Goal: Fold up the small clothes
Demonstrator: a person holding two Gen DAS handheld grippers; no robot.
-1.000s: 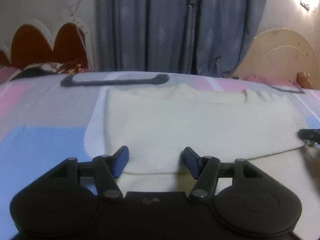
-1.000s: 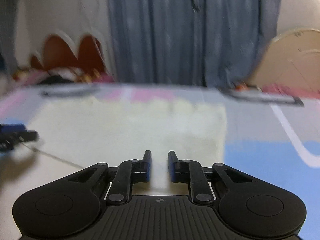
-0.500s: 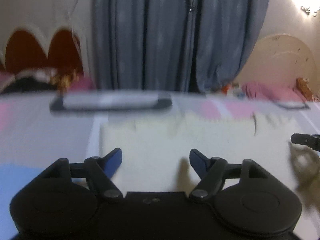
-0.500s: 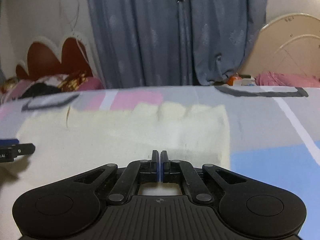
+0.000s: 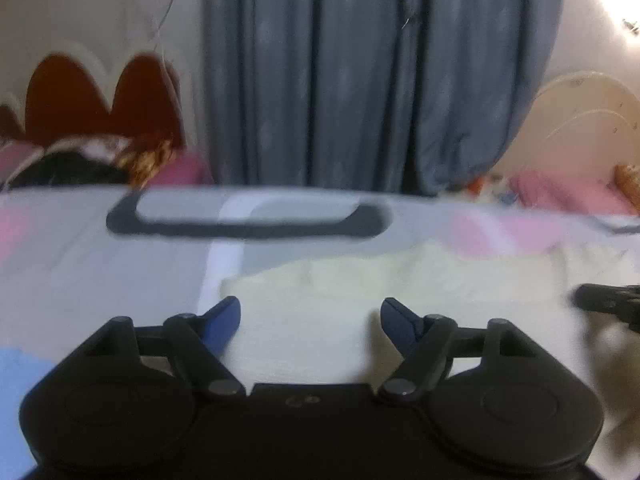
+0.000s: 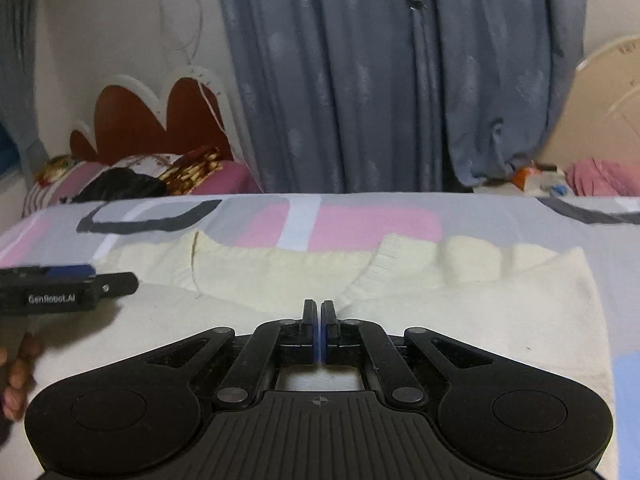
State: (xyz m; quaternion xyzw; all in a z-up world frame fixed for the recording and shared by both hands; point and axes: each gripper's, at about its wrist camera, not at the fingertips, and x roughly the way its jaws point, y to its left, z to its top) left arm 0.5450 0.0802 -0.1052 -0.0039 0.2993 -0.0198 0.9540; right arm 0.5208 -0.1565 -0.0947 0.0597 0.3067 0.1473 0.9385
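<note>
A cream knitted garment [image 6: 460, 304] lies flat on the patterned bedsheet [image 6: 360, 220], its neckline towards the far edge. It also shows in the left wrist view [image 5: 312, 312]. My left gripper [image 5: 310, 318] is open, low over the garment's left part. It shows at the left in the right wrist view [image 6: 68, 290]. My right gripper [image 6: 319, 310] is shut, low over the garment near the neckline; whether it pinches fabric is not clear. Its tip shows at the right in the left wrist view [image 5: 608, 302].
The bed has a pink, grey and blue sheet. Blue-grey curtains [image 6: 380, 80] hang behind it. A red scalloped headboard [image 6: 152, 120] and pillows [image 6: 132, 180] stand at the far left. A cream headboard [image 5: 580, 120] is at the far right.
My right gripper closed from slightly open to shut. Both grippers moved forward over the garment towards its neckline. My left gripper stayed open.
</note>
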